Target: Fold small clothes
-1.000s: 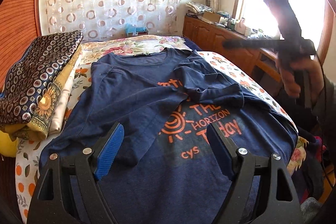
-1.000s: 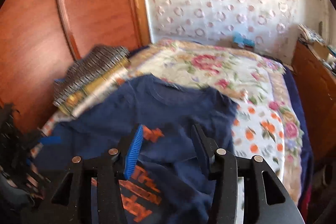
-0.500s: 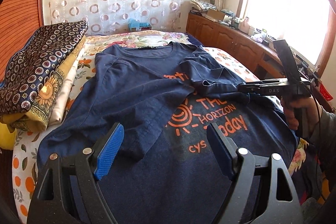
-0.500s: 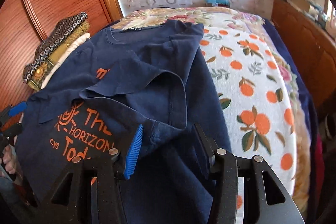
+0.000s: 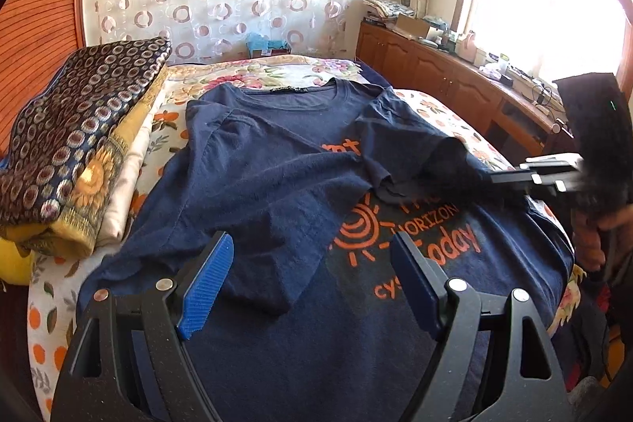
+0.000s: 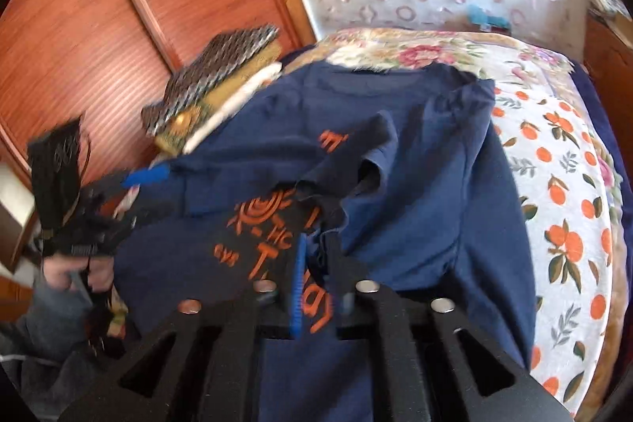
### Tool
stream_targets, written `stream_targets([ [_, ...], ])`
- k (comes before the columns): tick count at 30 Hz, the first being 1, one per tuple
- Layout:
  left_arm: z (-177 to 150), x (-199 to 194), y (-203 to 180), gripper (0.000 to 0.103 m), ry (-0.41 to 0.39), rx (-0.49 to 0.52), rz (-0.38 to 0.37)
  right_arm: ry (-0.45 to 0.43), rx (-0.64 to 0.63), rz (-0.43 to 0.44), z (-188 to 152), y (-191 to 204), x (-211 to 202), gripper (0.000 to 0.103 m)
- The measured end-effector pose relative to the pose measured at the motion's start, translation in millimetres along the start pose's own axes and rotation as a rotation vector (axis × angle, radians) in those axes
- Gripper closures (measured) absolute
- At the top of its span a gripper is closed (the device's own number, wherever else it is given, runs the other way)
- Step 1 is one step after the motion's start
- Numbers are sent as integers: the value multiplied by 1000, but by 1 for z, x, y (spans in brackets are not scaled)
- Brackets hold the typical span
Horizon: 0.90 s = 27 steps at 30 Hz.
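A navy T-shirt with orange print lies front up on the bed, one sleeve folded across its chest. It also shows in the right wrist view. My left gripper is open and empty, hovering over the shirt's lower part. My right gripper is shut on a fold of the shirt's right side, near the folded sleeve, and lifts it slightly. The right gripper also shows in the left wrist view at the shirt's right edge. The left gripper shows in the right wrist view, blurred.
A stack of folded patterned cloths sits at the bed's left side. The floral bedspread shows around the shirt. A wooden wardrobe stands left; a cluttered wooden counter runs under the window at right.
My right gripper came down from above the bed to the shirt's right side and shut on the cloth. My left gripper stayed open over the shirt's lower part.
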<state>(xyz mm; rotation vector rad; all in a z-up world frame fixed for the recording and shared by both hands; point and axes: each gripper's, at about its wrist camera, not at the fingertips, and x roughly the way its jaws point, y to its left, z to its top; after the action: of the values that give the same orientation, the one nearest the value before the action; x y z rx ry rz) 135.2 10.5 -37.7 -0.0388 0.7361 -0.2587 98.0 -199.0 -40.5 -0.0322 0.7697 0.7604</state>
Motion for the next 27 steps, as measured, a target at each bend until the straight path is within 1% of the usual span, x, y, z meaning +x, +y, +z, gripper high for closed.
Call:
stream_targets([
  [2, 7, 7, -2, 21, 13, 14, 5, 18, -14, -11, -4, 1, 3, 62],
  [4, 15, 18, -8, 21, 22, 42, 3, 6, -14, -35, -9, -4, 1, 58],
  [6, 22, 32, -16, 21, 35, 70, -7, -25, -9, -59, -12, -11, -3, 56],
  [7, 25, 37, -20, 21, 39, 83, -11, -41, -3, -96, -13, -14, -7, 56],
  [9, 32, 53, -30, 22, 55, 121, -15, -70, 8, -197, -17, -25, -11, 55],
  [10, 35, 61, -34, 25, 69, 137, -15, -80, 9, -241, -19, -30, -13, 55],
  [12, 39, 81, -43, 30, 113, 167, -22, -78, 2, -337, -21, -40, -10, 55],
  [13, 41, 88, -46, 30, 131, 176, -23, -72, 4, -375, -27, -43, -7, 55],
  [15, 44, 107, -52, 30, 175, 207, 1, -56, 30, -396, -30, -52, -2, 55],
  [18, 49, 129, -58, 30, 227, 247, 25, -26, 80, -401, -34, -62, 10, 55],
  [20, 54, 132, -61, 30, 223, 259, 39, -30, 76, -412, -34, -61, 15, 54],
  [23, 60, 131, -65, 30, 186, 280, 100, -28, 67, -424, -32, -58, 15, 53],
  [25, 63, 125, -56, 30, 138, 246, 162, -26, 59, -434, -33, -53, 15, 53],
  [27, 66, 116, -35, 30, 105, 172, 193, -28, 60, -432, -33, -55, 14, 53],
])
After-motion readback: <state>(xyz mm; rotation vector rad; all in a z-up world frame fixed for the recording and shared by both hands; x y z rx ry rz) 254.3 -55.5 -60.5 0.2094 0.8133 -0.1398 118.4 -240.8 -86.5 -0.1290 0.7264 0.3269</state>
